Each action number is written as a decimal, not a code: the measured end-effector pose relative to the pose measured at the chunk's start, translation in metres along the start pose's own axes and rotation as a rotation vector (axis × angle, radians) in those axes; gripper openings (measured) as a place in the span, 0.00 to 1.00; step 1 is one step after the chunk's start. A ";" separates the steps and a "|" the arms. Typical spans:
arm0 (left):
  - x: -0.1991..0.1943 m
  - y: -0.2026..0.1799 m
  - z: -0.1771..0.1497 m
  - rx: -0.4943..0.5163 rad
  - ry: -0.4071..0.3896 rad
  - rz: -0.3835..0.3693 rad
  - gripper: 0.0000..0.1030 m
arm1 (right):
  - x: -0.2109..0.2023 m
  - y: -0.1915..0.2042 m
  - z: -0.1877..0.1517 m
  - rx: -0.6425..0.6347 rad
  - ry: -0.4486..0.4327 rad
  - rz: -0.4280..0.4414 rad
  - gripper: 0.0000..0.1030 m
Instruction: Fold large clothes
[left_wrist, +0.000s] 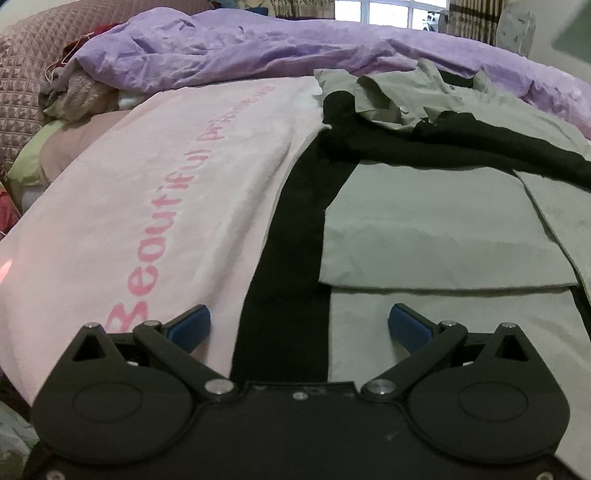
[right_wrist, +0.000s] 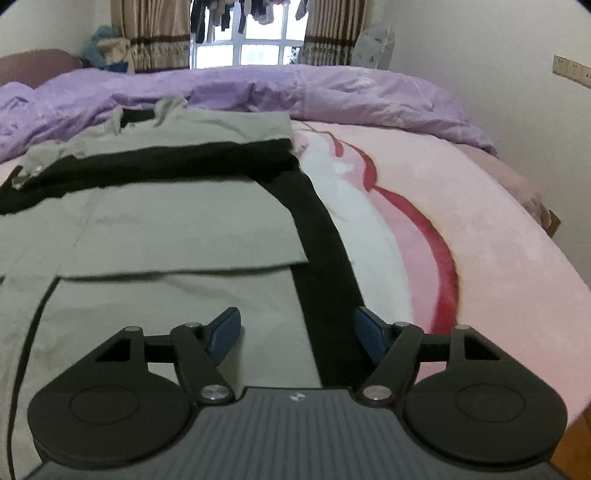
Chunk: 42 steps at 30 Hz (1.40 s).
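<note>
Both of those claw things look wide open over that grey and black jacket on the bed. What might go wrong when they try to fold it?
1. The left gripper and right gripper each straddle a black side strip; closing may pinch only one layer of the jacket, or the pink blanket too.
2. The rumpled collar may stay bunched inside the fold.
3. The purple duvet touches the far end and could be dragged along.

curtained window (right_wrist: 255, 44) behind bed (right_wrist: 498, 240)
</note>
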<state>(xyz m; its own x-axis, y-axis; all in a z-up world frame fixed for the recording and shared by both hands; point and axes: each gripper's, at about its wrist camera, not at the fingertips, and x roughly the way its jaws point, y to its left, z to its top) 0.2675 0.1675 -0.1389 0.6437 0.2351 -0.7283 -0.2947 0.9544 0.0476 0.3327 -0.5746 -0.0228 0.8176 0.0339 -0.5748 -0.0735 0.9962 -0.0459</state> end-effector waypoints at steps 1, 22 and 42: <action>-0.003 0.001 -0.001 0.007 0.010 0.007 1.00 | -0.004 -0.004 -0.001 0.006 0.005 -0.004 0.80; -0.059 0.037 -0.066 0.011 0.125 -0.173 1.00 | -0.049 -0.065 -0.052 0.177 0.101 0.139 0.78; -0.133 0.013 0.018 0.033 -0.393 -0.186 0.02 | -0.111 -0.030 0.020 0.161 -0.412 0.111 0.00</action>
<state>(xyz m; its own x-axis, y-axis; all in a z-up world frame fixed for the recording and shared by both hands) 0.1907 0.1523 -0.0287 0.9056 0.1051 -0.4109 -0.1300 0.9910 -0.0331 0.2553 -0.6063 0.0591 0.9713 0.1374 -0.1944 -0.1104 0.9835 0.1434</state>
